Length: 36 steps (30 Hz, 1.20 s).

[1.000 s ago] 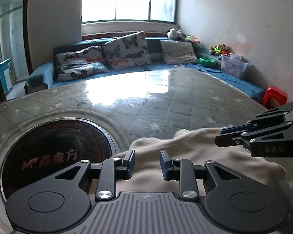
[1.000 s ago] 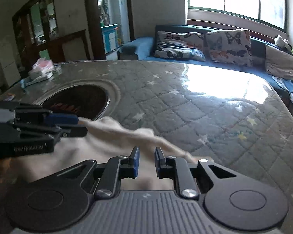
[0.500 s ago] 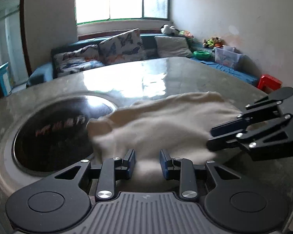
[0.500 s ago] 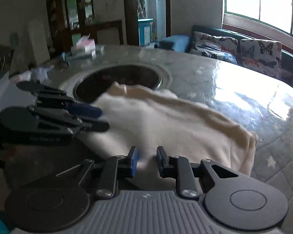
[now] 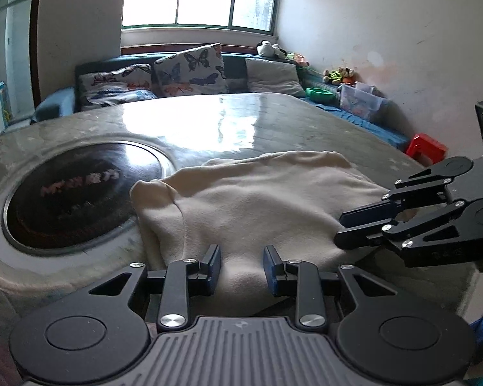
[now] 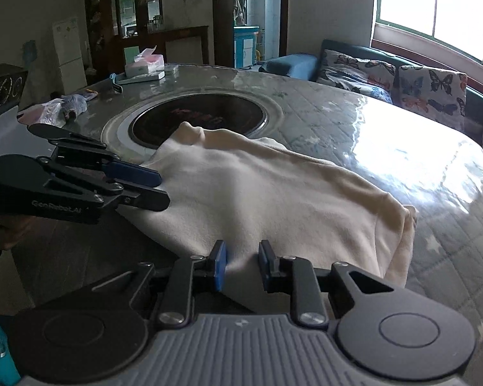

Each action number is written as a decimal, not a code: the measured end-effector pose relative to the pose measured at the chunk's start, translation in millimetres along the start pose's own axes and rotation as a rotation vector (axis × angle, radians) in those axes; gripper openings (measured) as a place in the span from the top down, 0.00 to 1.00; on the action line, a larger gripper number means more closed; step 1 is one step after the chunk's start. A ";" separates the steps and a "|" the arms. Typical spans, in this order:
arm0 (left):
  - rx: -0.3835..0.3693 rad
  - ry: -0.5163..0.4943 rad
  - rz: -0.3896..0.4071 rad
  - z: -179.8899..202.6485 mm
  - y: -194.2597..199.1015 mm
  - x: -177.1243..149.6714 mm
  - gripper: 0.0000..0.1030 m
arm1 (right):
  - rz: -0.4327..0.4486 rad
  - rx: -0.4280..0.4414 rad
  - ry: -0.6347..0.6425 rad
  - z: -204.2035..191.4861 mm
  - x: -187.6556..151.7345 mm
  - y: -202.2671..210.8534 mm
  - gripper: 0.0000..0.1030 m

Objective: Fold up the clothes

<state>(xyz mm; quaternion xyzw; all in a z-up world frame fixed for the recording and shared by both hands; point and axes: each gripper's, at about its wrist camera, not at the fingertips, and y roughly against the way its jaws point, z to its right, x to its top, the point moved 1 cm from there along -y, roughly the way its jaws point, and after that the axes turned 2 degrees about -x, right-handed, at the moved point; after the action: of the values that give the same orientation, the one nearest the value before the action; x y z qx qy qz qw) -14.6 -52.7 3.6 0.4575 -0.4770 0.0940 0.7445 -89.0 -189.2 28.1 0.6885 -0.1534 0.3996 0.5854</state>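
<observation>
Cream fleece garment (image 5: 267, 206) lies spread on the glossy quilted table (image 5: 209, 122), right in front of both grippers and reaching away from them toward the sofa (image 5: 177, 74) side of the room. Its long axis runs across the two tools, from the dark round inset (image 5: 77, 193) on the left gripper's side to a bunched, doubled-over end (image 6: 399, 225) on the right gripper's far side. One rounded corner (image 6: 190, 132) of the cloth laps onto the rim of that dark round inset. The near hem hangs at the table edge, just ahead of the fingertips.

From where I stand, the left gripper (image 5: 241, 270) sits low at the near hem with its blue-padded jaws parted by a moderate gap; cream cloth shows in the gap, but I cannot tell whether the pads are touching it. The right gripper (image 6: 241, 265) is just beside it further along the same hem, jaws likewise parted, with a small peak of fabric rising between the pads; again no clamping is visible. Each tool shows in the other's camera, poking in from the side over the garment's edge, fingers only slightly apart.

Beyond the left gripper, a tissue box (image 6: 145, 62) and some crumpled cloth (image 6: 61, 109) rest on the far part of the table.
</observation>
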 end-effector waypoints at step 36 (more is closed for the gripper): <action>0.148 0.133 -0.017 -58.6 -26.1 28.0 0.55 | 0.052 -0.187 -0.289 78.4 -12.3 24.9 0.66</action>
<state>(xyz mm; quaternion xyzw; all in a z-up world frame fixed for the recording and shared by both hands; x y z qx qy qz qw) 51.8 -30.5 3.1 0.5083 -0.4144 0.1527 0.7393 -84.7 -271.8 36.5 0.6770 -0.2902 0.2956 0.6082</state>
